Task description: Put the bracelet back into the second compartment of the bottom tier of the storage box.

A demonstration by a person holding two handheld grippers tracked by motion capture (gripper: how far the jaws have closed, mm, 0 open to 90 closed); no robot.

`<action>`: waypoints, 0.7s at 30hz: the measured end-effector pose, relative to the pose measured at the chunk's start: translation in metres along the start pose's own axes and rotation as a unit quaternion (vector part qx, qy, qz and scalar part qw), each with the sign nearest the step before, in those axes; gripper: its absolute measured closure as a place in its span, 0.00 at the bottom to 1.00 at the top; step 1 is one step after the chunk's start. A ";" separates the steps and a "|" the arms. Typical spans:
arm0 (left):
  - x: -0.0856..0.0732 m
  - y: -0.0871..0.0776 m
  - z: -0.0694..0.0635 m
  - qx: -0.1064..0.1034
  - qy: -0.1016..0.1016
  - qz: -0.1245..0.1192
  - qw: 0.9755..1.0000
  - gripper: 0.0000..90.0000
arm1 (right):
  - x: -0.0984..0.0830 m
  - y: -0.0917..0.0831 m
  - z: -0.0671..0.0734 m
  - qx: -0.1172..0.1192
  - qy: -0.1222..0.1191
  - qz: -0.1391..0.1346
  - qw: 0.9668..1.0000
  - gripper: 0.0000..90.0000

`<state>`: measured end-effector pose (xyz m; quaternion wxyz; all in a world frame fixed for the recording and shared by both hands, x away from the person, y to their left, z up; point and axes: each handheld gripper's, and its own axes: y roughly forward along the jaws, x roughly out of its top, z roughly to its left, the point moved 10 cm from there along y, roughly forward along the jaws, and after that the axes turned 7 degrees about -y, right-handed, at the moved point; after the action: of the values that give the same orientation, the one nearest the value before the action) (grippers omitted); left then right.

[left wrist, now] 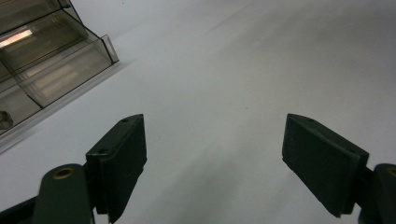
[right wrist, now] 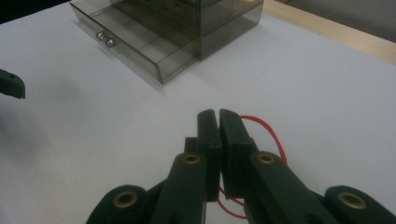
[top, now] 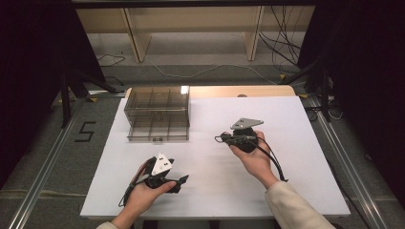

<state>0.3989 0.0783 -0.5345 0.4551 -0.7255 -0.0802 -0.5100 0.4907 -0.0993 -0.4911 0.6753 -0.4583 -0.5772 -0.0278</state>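
Your left gripper has its jaws wide apart, nothing between them, bare white table ahead. The smoky plastic drawer box sits ahead and to its left, bottom drawer pulled out (small metal knob on its front). Your right gripper has its jaws pressed together; a thin red loop shows just behind them, can't tell if it's pinched. The box lies well ahead of that gripper, open table between.
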 end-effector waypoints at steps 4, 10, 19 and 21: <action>0.000 0.000 0.000 -0.001 0.000 0.000 1.000 0.24 | 0.003 0.002 0.003 0.003 -0.003 -0.001 1.000 0.98; 0.000 0.000 0.000 0.001 0.001 -0.001 1.000 0.24 | 0.005 0.006 0.007 0.007 -0.010 -0.001 1.000 0.98; 0.001 0.000 -0.001 -0.004 -0.002 -0.002 1.000 0.24 | 0.011 0.011 0.013 0.012 -0.011 -0.003 1.000 0.98; 0.001 0.000 -0.001 -0.005 -0.004 -0.003 1.000 0.24 | 0.012 0.012 0.014 0.014 -0.011 -0.005 1.000 0.98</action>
<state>0.3984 0.0771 -0.5337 0.4500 -0.7294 -0.0812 -0.5089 0.4912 -0.0771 -0.4895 0.6749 -0.4465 -0.5872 -0.0179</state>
